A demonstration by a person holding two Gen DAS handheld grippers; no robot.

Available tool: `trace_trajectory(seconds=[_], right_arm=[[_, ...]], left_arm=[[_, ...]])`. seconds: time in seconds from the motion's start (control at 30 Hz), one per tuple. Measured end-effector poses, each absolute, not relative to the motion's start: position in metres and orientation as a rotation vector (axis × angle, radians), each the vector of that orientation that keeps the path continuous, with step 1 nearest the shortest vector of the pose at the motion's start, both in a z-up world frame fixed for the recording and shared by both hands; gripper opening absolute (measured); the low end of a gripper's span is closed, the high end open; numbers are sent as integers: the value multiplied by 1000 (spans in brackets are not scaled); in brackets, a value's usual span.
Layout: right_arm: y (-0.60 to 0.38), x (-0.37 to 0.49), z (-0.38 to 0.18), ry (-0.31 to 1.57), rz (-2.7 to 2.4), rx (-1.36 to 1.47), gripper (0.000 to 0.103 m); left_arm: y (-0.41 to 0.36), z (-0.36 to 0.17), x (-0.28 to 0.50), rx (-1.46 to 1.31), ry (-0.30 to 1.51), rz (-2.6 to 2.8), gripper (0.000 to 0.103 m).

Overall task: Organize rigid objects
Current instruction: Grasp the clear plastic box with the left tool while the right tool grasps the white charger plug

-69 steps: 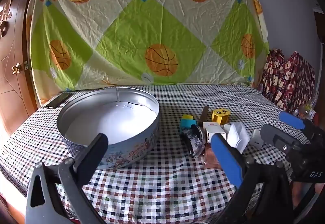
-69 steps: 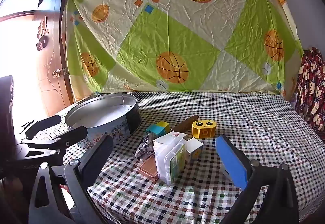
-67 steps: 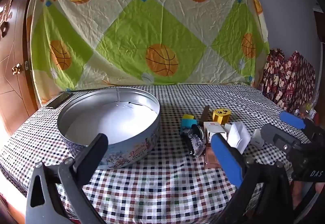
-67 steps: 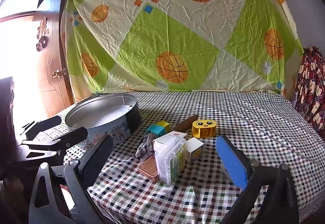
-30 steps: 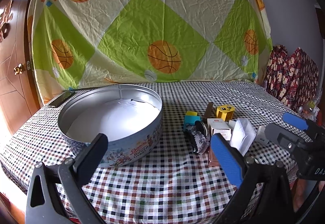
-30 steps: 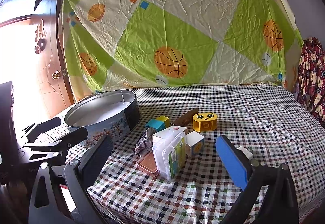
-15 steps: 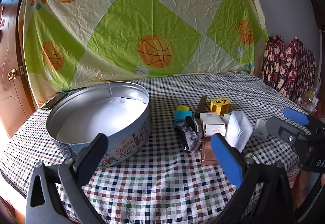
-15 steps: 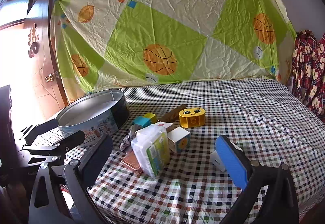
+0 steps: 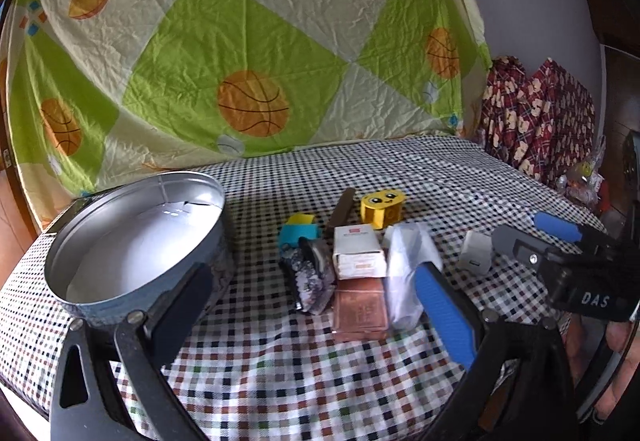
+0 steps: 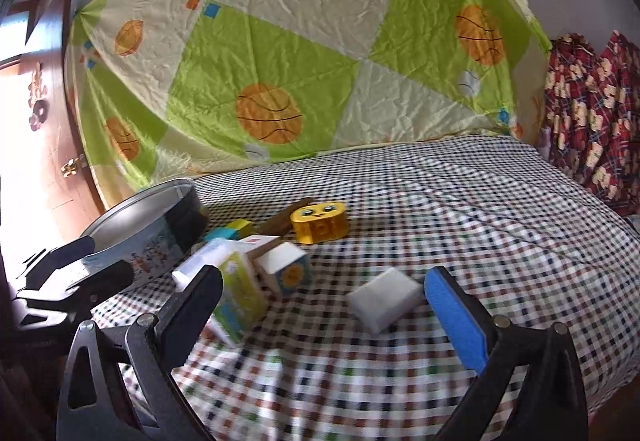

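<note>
Both grippers have drawn nearer the clutter, the right gripper (image 10: 324, 313) spread wide and empty just short of a small white block (image 10: 385, 298), the left gripper (image 9: 316, 305) equally wide before a pink flat box (image 9: 360, 313), beside a round silver metal tin (image 9: 132, 241) on the checked tablecloth (image 9: 440, 177).

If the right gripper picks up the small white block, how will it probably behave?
The small white block looks boxy with flat faces, so it should not roll. It seems rigid and probably light. Its smooth sides might slip between the open right gripper pads.
</note>
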State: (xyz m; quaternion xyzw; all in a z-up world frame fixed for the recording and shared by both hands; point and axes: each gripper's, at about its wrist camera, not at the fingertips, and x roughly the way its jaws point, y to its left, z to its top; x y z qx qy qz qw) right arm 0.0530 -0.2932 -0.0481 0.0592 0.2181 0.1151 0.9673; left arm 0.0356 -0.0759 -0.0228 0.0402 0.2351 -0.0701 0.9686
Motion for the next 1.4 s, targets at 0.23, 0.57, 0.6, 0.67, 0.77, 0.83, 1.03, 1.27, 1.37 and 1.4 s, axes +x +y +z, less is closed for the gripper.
trace_trajectory(seconds=[0.23,0.57,0.6,0.67,0.77,0.83,1.03,1.27,1.37,1.4], right_arm=[[-320,64,-61,462,160,167,102],[-322,76,-76,472,133,126,102],[-320,77,-76,473,136,116,102],[-312,83,-75,490,119,58,102],[-306,93,-76,510,106,3,102],[-306,101,-77,537,118,1,101],[-292,113,-83,617,137,-85,96],[-285,121,-89,698,160,-137,88],[-285,128,-94,743,163,-138,66],[-285,129,-94,743,164,-139,65]], left_arm=[[-119,-30,50,162,490,-231,88],[-133,-62,82,131,611,-300,26],[-131,-62,83,110,610,-309,25],[-127,-62,85,92,611,-318,25],[-121,-60,82,73,595,-319,25],[-115,-53,78,54,564,-323,24],[-101,-40,72,25,486,-299,24],[-79,-28,64,-13,418,-255,24],[-73,-29,63,-22,413,-250,24],[-70,-30,63,-28,416,-247,24]])
